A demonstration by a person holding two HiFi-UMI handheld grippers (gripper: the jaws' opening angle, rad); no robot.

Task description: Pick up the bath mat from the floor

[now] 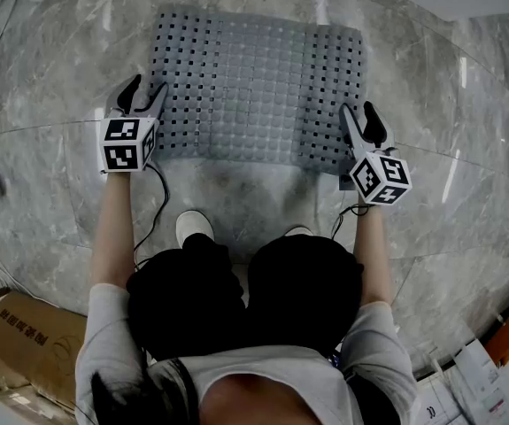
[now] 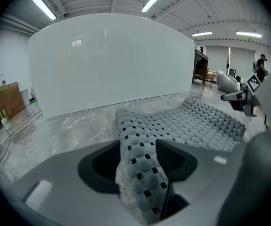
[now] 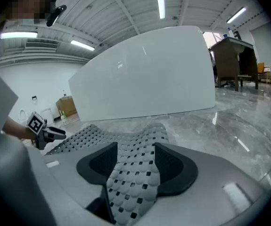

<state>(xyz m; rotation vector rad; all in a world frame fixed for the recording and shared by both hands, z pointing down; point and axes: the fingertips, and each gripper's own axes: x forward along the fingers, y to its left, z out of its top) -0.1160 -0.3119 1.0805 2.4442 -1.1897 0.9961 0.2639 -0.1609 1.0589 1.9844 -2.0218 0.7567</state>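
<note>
The mat (image 1: 254, 78) lies spread on the marble floor (image 1: 50, 193). Its near edge is just ahead of the person's shoes (image 1: 194, 227), and a white panel (image 2: 111, 65) stands beyond its far edge. Bare floor runs wide on both sides. The left gripper (image 1: 145, 91) sits at the near left corner and the right gripper (image 1: 358, 112) at the near right. Each has its jaws spread, with a raised fold of mat between the pads, unclamped. From above, the grippers hide both near corners. A cardboard box (image 1: 24, 335) at lower left is cut off by the frame.
</note>
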